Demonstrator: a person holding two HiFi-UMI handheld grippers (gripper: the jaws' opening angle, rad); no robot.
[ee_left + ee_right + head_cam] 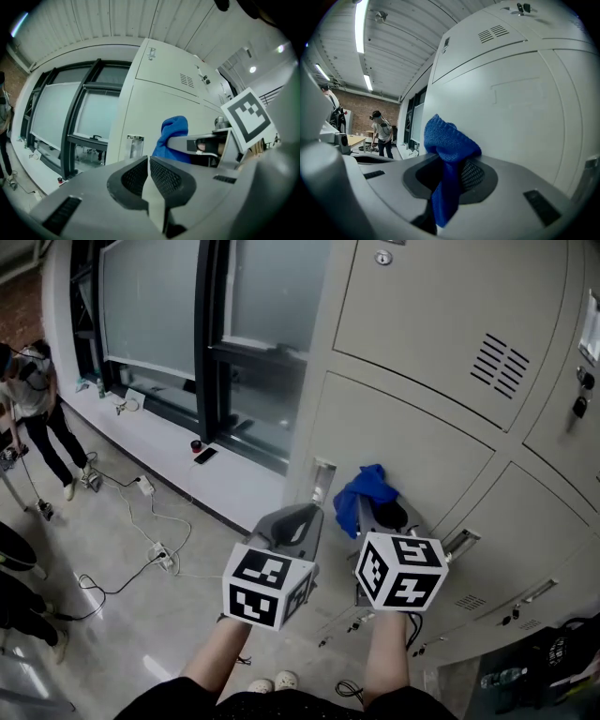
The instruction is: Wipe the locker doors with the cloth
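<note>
A bank of beige locker doors [403, 442] fills the right of the head view. My right gripper [368, 505] is shut on a blue cloth [366, 488], which bunches out past the jaws close to a lower locker door [525, 117]; I cannot tell whether it touches. In the right gripper view the blue cloth [447, 154] hangs between the jaws of the right gripper [449, 171]. My left gripper [302, 519] sits just left of it, shut with nothing held; in its own view the left gripper [148, 172] has its jaws together, the blue cloth [172, 137] beyond.
A dark-framed window [178, 324] and a white sill [159, 442] lie left of the lockers. Cables and a power strip [161, 557] trail over the grey floor. A person [37, 399] stands at the far left. Door handles [459, 542] and vents [497, 362] stick out from the lockers.
</note>
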